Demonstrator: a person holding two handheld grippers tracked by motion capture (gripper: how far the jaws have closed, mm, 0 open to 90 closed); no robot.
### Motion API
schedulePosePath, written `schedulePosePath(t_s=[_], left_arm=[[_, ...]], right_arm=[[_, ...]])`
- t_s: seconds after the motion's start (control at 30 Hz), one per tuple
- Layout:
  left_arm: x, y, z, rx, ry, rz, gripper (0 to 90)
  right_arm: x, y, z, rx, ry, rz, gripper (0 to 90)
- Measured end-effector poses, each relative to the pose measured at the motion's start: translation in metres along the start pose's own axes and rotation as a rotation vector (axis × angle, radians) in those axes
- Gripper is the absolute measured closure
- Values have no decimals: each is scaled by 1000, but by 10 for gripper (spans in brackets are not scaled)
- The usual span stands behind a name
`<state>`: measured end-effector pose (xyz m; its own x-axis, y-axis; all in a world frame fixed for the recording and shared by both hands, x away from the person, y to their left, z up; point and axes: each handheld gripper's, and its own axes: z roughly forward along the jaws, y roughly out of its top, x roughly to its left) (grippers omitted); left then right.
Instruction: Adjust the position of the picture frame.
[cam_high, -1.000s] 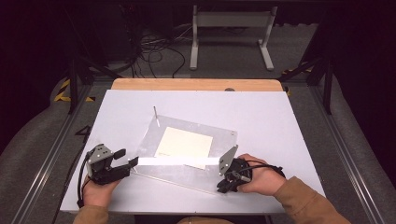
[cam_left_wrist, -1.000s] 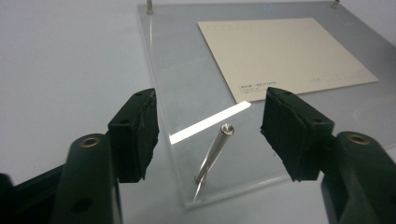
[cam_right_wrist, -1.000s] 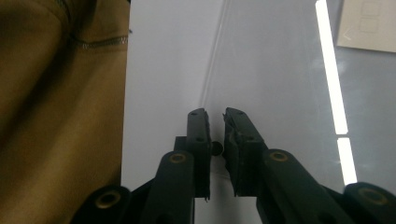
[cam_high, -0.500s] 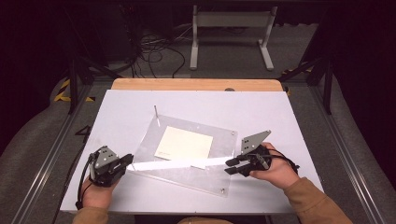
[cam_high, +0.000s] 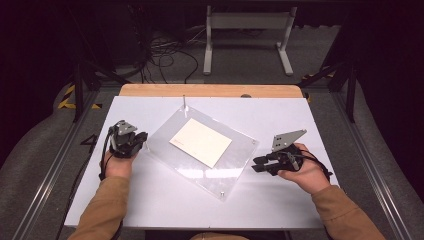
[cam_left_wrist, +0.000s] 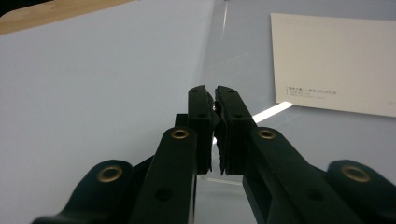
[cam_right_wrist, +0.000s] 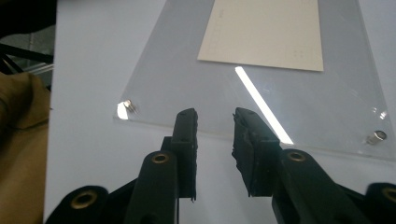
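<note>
Two grippers sit by my clear plate (cam_high: 200, 155), which lies flat in the middle of the frame on the white table (cam_high: 280, 200). My left gripper (cam_high: 141, 139) pinches the plate's left edge, jaws nearly together. My right gripper (cam_high: 257, 164) waits just right of the plate, jaws narrowly apart, holding nothing. One cream card (cam_high: 201, 142) lies under the plate.

The clear acrylic panel (cam_high: 200, 152) is glossy and smooth, throwing a bright streak of glare, with small shiny metal studs (cam_right_wrist: 377, 136) at its corners. The card (cam_high: 201, 142) on it looks like matt cream paper. The tabletop (cam_high: 280, 120) is matt white, edged with wood at the far side. Both grippers' jaws are matt black plastic with brass-coloured rivets
</note>
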<state>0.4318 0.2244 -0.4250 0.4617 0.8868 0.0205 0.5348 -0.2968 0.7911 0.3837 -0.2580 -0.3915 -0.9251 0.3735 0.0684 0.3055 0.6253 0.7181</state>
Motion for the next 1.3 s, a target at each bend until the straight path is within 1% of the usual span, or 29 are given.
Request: schedulePosePath(t_s=[0.07, 0.13, 0.17, 0.2, 0.27, 0.33, 0.37, 0.4, 0.43, 0.47, 0.5, 0.53, 0.57, 0.6, 0.63, 0.67, 0.7, 0.73, 0.8, 0.83, 0.9, 0.97, 1.0, 1.03, 1.1, 1.17, 1.23, 1.27, 1.3], left_arm=[[3, 6, 9, -12, -10, -13, 848], [5, 15, 19, -13, -3, -4, 847], [6, 18, 24, -10, -8, -9, 847], [8, 20, 28, -9, -11, -17, 846], [12, 22, 35, -8, -18, -32, 842], [13, 22, 38, -21, -32, -55, 835], [14, 21, 37, -20, -42, -52, 826], [14, 20, 36, -20, -45, -49, 772], [14, 20, 36, -24, -49, -45, 772], [15, 18, 34, -28, -33, -43, 733], [15, 16, 32, -35, -29, -49, 651], [16, 14, 27, -53, -53, -82, 556], [16, 14, 27, -53, -53, -82, 526], [13, 11, 21, -83, -61, -89, 480], [13, 11, 21, -83, -61, -89, 457], [11, 11, 17, -91, -63, -85, 457], [9, 10, 13, -99, -57, -72, 428], [6, 8, 10, -94, -46, -65, 401], [2, 7, 5, -75, -39, -44, 389], [0, 6, 2, -75, -30, -30, 377], [-3, 4, -5, -88, -24, -27, 359], [-4, 1, -12, -110, -51, -40, 358], [-6, -2, -17, -118, -56, -48, 356], [-7, -4, -20, -128, -70, -58, 355], [-11, -10, -27, -143, -88, -59, 355], [-14, -15, -30, -142, -96, -51, 357], [-16, -20, -33, -135, -92, -37, 359], [-17, -22, -33, -131, -98, -39, 359], [-17, -23, -34, -126, -94, -31, 359]], right_arm=[[-2, 0, 0, 7, -12, 4, 697], [-7, -1, 0, 32, -55, 11, 690], [-10, -1, 1, 41, -70, 21, 690], [-13, -1, 1, 45, -79, 45, 692], [-19, -2, 2, 50, -110, 63, 694], [-24, -2, 3, 68, -134, 68, 698], [-26, -2, 4, 75, -141, 72, 699], [-31, -1, 5, 96, -155, 65, 703], [-31, -1, 5, 96, -155, 65, 703], [-33, 0, 6, 106, -161, 60, 703], [-37, 2, 7, 118, -167, 54, 703], [-43, 6, 9, 133, -170, 55, 703], [-43, 6, 9, 133, -170, 55, 703], [-49, 9, 11, 155, -184, 55, 701], [-49, 9, 11, 155, -184, 55, 701], [-51, 10, 12, 165, -195, 55, 691], [-54, 11, 13, 178, -208, 58, 673], [-62, 13, 17, 201, -222, 49, 653], [-64, 14, 18, 210, -230, 46, 646], [-68, 16, 21, 231, -243, 46, 633], [-75, 19, 27, 266, -261, 39, 632], [-80, 21, 31, 296, -269, 34, 650], [-82, 22, 34, 313, -268, 29, 668], [-85, 23, 37, 333, -264, 20, 712], [-89, 26, 41, 366, -247, 9, 769], [-91, 28, 45, 382, -233, 7, 784], [-94, 31, 48, 405, -223, 11, 788], [-96, 32, 49, 416, -223, 13, 783], [-98, 32, 50, 424, -227, 14, 773]])
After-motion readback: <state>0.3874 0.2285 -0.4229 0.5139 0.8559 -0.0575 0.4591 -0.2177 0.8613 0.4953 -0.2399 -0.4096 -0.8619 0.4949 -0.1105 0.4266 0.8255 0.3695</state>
